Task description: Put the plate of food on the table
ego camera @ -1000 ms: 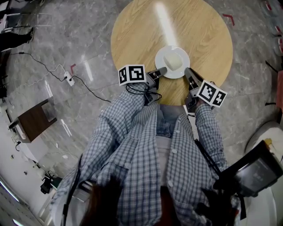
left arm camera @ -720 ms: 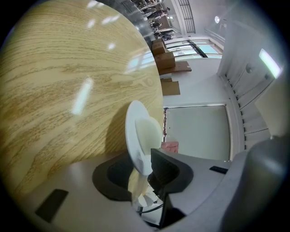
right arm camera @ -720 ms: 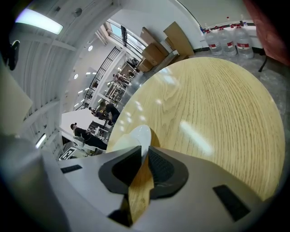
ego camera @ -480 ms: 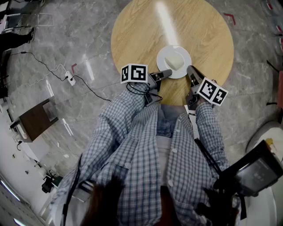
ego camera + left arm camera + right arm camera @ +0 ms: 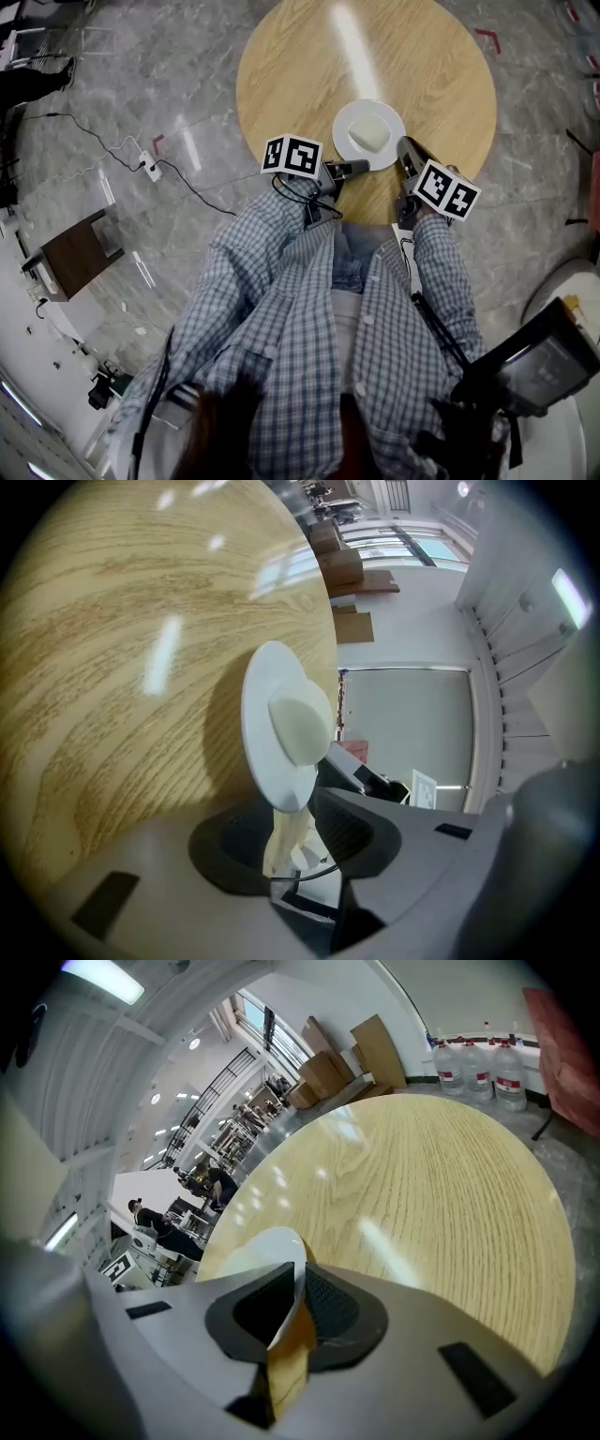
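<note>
One round table carries one plate near its front edge, holding one lump of food. Two grippers: the left gripper and the right gripper. Beyond the far edge stand what look like three water jugs.

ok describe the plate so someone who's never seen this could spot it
Find the round wooden table on the grey marble floor. Near its edge closest to the person sits a white plate with a pale lump of food in the middle. It's the only dish on the tabletop.
</note>
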Demonstrator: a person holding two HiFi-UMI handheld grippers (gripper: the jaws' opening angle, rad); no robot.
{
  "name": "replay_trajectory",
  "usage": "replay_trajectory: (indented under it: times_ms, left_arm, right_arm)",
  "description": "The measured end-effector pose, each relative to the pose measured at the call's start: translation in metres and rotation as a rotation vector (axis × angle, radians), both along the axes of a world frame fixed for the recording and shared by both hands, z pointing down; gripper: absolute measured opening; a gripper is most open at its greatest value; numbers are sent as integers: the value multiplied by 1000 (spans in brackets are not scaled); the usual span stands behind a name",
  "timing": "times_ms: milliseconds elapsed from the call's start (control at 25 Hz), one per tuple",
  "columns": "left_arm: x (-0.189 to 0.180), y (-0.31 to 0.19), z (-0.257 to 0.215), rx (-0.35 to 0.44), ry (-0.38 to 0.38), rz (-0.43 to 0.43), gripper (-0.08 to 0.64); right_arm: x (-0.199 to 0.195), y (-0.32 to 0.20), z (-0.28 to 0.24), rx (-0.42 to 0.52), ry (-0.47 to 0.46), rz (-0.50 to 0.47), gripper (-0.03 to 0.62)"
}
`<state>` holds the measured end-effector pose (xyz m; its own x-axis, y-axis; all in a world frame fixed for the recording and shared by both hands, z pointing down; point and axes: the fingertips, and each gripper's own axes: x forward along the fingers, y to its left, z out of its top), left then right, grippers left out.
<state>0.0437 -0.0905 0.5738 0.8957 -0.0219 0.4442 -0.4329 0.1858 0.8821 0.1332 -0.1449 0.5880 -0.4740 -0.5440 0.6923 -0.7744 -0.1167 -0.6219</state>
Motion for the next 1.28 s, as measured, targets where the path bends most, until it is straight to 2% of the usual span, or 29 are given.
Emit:
replay_trajectory:
  times_ms: [160,280,440,560,720,1080,1280]
  left_arm:
    - [0,3,4,-17,-5,-3,121]
    - [-1,3,7,-32,0,-26,121]
    - [-3,1,8,-37,4,-49,121]
    - [-5,0,9,-43,8,-67,121]
    - [-5,-2,9,-45,14,-77,121]
    - [-1,-2,9,-67,39,-92,121]
    - [-1,-2,9,-76,48,-95,120]
  right_arm:
    - [-3,1,3,11,59,-56,43]
    - [-7,1,3,54,105,-133,44]
    - [-2,-2,3,113,243,-232,44]
    - [1,-6,-8,196,334,-331,44]
    - [-10,2,-26,313,526,-566,44]
    - [-60,60,-31,556,859,-1151,46]
    - [-75,79,-20,623,963,-1354,47]
